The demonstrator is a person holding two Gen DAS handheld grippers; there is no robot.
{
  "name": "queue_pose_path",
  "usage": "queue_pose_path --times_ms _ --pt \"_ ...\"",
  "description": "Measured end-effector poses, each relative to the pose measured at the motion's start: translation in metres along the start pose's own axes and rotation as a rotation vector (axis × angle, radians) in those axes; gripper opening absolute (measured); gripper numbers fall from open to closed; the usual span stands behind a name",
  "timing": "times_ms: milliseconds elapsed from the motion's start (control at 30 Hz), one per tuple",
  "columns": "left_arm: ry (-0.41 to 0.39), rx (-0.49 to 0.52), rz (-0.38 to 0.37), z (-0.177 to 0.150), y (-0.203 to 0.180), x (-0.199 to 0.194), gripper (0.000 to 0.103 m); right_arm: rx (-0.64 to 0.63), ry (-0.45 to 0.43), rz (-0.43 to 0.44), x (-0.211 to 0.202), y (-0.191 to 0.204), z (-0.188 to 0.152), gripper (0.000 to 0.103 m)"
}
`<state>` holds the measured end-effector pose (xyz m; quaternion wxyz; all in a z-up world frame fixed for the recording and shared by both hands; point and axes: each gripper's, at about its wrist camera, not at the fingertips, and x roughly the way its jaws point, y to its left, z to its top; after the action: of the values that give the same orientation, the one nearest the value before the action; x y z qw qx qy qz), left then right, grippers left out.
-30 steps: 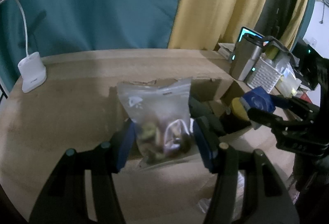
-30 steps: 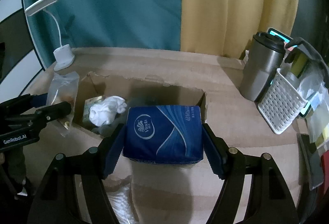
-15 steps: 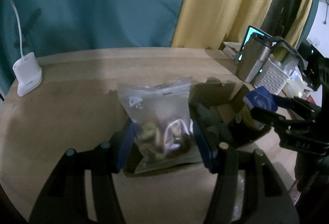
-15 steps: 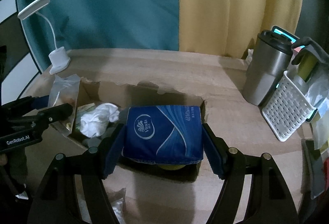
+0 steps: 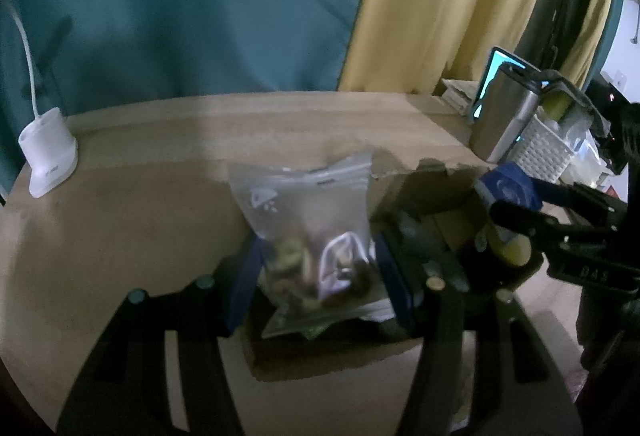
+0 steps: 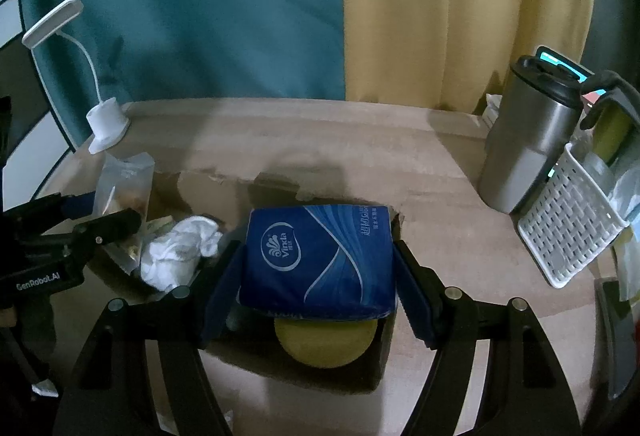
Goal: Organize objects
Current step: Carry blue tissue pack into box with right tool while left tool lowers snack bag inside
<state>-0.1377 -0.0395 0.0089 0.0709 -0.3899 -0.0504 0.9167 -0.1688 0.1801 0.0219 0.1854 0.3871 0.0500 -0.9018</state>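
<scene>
My left gripper (image 5: 316, 276) is shut on a clear zip bag of snacks (image 5: 308, 232) and holds it over the left end of an open cardboard box (image 5: 424, 187). My right gripper (image 6: 320, 276) is shut on a blue Vinda tissue pack (image 6: 320, 256) over the right end of the same box (image 6: 276, 183). Inside the box lie a crumpled white cloth (image 6: 180, 252) and a yellow round object (image 6: 324, 344) under the tissue pack. The zip bag also shows in the right wrist view (image 6: 124, 187), and the tissue pack in the left wrist view (image 5: 508, 187).
A white desk lamp (image 6: 104, 119) stands at the table's back left. A steel tumbler (image 6: 528, 139) and a white perforated basket (image 6: 572, 232) with items stand at the right. A teal and yellow curtain hangs behind the wooden table (image 6: 304, 131).
Both grippers have moved forward and lower over the box with their loads. The yellow object under the tissue pack has come into view.
</scene>
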Motion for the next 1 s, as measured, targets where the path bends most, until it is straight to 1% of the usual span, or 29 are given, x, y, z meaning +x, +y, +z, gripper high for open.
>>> queue_pose_path --times_ms 267,467,700,1000 --pt "0.002 0.013 0.005 0.004 0.002 0.008 0.058 -0.001 -0.002 0.005 0.010 0.002 0.009 0.075" --pt "0.012 0.016 0.009 0.007 0.004 0.017 0.058 0.012 -0.022 0.000 0.017 0.000 0.017 0.075" --pt "0.026 0.015 0.006 0.007 0.007 0.024 0.058 0.014 -0.003 0.004 0.031 0.000 0.016 0.075" --pt "0.049 0.021 -0.005 0.005 0.007 0.034 0.059 0.011 -0.004 -0.001 0.039 0.001 0.015 0.075"
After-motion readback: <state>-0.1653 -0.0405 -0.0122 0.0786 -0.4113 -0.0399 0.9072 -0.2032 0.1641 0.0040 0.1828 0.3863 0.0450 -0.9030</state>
